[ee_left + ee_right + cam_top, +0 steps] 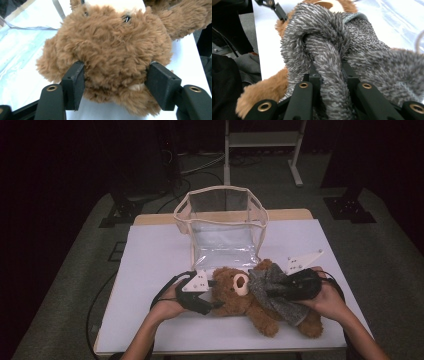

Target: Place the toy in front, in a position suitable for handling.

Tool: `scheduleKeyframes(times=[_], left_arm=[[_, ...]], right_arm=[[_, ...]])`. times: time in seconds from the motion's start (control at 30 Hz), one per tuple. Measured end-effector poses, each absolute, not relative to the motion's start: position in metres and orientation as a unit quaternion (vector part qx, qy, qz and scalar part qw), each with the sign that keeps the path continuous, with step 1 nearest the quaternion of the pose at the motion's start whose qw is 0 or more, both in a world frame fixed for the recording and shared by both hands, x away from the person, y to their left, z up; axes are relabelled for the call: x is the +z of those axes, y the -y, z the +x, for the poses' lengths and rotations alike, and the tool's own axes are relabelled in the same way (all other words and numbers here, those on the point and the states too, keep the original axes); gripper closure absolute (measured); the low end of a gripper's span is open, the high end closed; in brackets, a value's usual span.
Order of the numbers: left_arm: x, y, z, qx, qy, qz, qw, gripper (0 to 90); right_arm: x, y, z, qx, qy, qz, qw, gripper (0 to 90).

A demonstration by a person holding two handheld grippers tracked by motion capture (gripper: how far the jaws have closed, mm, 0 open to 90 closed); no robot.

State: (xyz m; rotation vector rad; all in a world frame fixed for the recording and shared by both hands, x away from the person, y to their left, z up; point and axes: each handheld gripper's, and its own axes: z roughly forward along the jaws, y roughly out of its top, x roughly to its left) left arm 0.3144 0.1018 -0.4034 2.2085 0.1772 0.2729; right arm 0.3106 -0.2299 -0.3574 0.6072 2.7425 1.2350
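High view: teddy bear (235, 295) lies at table's (150, 270) six o'clock.
Left gripper (212, 295): jaws squeeze the soft, yielding head.
Right gripper (280, 287): pinches the limp grey sweater (272, 287) fold.
Handling: likely light, squashy; grip deep.

Dim, dark surroundings; evenly lit white table (160, 265); soft, slightly blurred close-ups.

No legible text or labels

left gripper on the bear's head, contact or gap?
Touching. In the left gripper view both jaws of the left gripper press into the fur on either side of the teddy bear's head.
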Motion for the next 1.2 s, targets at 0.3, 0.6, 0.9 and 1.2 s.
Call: scheduleKeyframes(times=[0.3, 0.6, 0.9, 1.2], left_arm=[[-0.405, -0.083, 0.308, 0.097, -0.062, 0.885, 0.451, 39.3], [-0.411, -0.093, 0.311, 0.106, -0.068, 0.891, 0.437, 37.5], [-0.403, -0.100, 0.310, 0.111, -0.063, 0.888, 0.442, 36.6], [-0.410, -0.094, 0.313, 0.115, -0.060, 0.894, 0.429, 41.6]], right_arm=[[-0.330, 0.215, 0.310, 0.422, -0.888, 0.178, 0.044, 74.0], [-0.354, 0.192, 0.318, 0.404, -0.898, 0.175, 0.025, 73.5], [-0.361, 0.235, 0.305, 0.403, -0.890, 0.210, 0.047, 73.7], [-0.339, 0.215, 0.296, 0.408, -0.894, 0.176, 0.060, 73.5]])
